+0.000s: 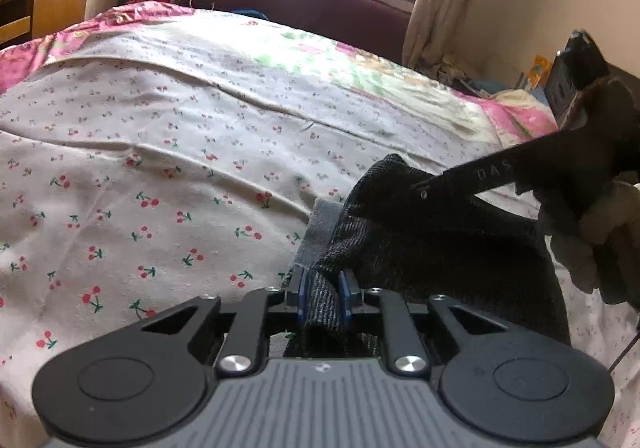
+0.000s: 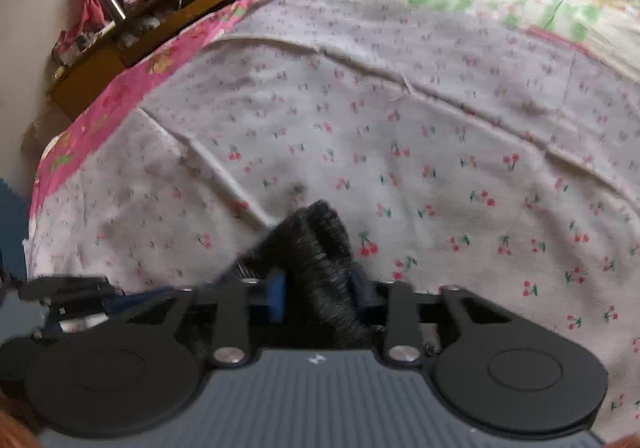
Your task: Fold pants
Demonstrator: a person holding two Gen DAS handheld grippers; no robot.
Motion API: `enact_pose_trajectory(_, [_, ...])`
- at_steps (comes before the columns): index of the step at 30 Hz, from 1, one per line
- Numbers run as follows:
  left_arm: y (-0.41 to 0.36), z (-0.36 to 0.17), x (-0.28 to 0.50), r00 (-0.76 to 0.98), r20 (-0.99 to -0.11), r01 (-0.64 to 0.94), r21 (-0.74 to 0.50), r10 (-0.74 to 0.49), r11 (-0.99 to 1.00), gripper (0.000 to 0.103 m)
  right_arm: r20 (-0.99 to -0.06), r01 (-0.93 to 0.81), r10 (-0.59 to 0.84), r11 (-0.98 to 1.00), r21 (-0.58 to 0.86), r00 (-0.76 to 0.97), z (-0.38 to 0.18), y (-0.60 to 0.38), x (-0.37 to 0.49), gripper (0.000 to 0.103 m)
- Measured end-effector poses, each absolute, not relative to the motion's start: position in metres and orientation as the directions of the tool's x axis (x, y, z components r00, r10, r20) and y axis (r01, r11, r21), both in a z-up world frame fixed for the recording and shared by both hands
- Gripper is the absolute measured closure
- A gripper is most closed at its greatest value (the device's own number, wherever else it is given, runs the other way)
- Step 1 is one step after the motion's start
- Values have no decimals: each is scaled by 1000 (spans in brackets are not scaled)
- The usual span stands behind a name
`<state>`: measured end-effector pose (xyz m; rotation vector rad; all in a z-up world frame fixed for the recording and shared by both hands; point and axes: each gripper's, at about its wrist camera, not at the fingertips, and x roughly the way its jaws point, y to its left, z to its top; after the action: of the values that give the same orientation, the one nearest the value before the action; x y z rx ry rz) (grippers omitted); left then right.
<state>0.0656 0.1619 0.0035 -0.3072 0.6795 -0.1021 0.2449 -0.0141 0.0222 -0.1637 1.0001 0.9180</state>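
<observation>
Your left gripper is clamped on a bunched fold of the dark ribbed pants, blue pads pressing the fabric from both sides. Your right gripper has a thick roll of the same pants wedged between its pads, which look pinched onto it, though that view is blurred. The pants hang bunched between both grippers, low over the cherry-print bedsheet, with your right gloved hand and its gripper entering the left view's right edge.
</observation>
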Motion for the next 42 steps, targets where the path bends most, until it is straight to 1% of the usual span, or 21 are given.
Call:
enact_pose_trajectory(1, [161, 7, 63, 783, -593, -8, -307, -185, 952, 72, -779, -737, 588, 622, 264, 217, 28, -10, 241, 85])
enact_pose_trajectory(3, [163, 12, 56, 803, -572, -19, -305, -167, 952, 72, -776, -754, 585, 614, 233, 237, 39, -4, 234, 86])
enact_pose_trajectory(6, [173, 19, 53, 826, -544, -49, -325, -144, 944, 72, -746, -745, 622, 610, 270, 238, 48, 2, 238, 86])
enact_pose_trajectory(9, [177, 7, 63, 797, -592, -81, -297, -117, 951, 72, -734, -723, 631, 627, 292, 251, 37, 14, 247, 86])
enact_pose_trajectory(10, [175, -2, 69, 769, -629, -88, -283, -116, 955, 71, -754, -737, 599, 632, 240, 269, 27, 25, 247, 83])
enact_pose_trajectory(11, [173, -10, 72, 748, -655, -89, -261, -108, 961, 70, -775, -749, 565, 634, 191, 281, 14, 35, 247, 70])
enact_pose_trajectory(12, [172, -12, 71, 756, -648, -96, -253, -95, 963, 66, -792, -745, 531, 650, 151, 303, 0, 41, 247, 60])
enact_pose_trajectory(13, [173, -10, 70, 758, -646, -102, -251, -88, 963, 63, -789, -733, 521, 666, 139, 324, -13, 42, 248, 46])
enact_pose_trajectory(14, [175, -7, 70, 758, -648, -108, -247, -81, 963, 61, -778, -736, 541, 659, 155, 320, -19, 40, 249, 45])
enact_pose_trajectory(16, [179, 0, 67, 761, -645, -113, -235, -68, 965, 58, -761, -701, 569, 678, 221, 311, -12, 30, 256, 45])
enact_pose_trajectory(18, [181, 8, 61, 771, -635, -110, -213, -52, 971, 58, -703, -667, 625, 687, 289, 339, 8, 14, 257, 46])
enact_pose_trajectory(22, [176, 25, 53, 784, -620, -134, -128, 26, 983, 59, -570, -662, 671, 699, 270, 475, 64, -33, 237, 44])
enact_pose_trajectory(24, [170, 36, 50, 805, -593, -121, -116, 29, 986, 59, -544, -652, 665, 713, 259, 511, 79, -59, 217, 44])
enact_pose_trajectory(29, [132, 50, 77, 828, -556, 32, -69, -65, 997, 58, -596, -590, 602, 768, 250, 531, 59, -107, 168, 44])
enact_pose_trajectory(32, [107, 28, 107, 781, -618, 100, -27, -96, 995, 58, -630, -507, 560, 812, 290, 538, 30, -125, 162, 47])
enact_pose_trajectory(33, [102, 17, 115, 757, -648, 102, -7, -82, 995, 57, -625, -490, 549, 823, 287, 555, 23, -128, 163, 47])
enact_pose_trajectory(35, [101, 1, 126, 748, -662, 82, 14, -52, 997, 52, -640, -474, 505, 847, 239, 579, 11, -123, 175, 57])
enact_pose_trajectory(36, [103, 1, 128, 750, -660, 68, 5, -48, 998, 47, -644, -448, 486, 861, 239, 590, 7, -121, 185, 61])
enact_pose_trajectory(39, [113, 7, 137, 728, -684, 20, -36, -39, 999, 41, -648, -373, 515, 856, 358, 561, -2, -130, 216, 61])
enact_pose_trajectory(40, [115, 9, 137, 724, -689, 10, -34, -31, 999, 38, -633, -357, 528, 849, 389, 565, 2, -137, 219, 64])
enact_pose_trajectory(42, [116, 11, 134, 719, -695, 5, -30, -25, 1000, 36, -596, -316, 525, 848, 425, 608, 14, -160, 214, 61])
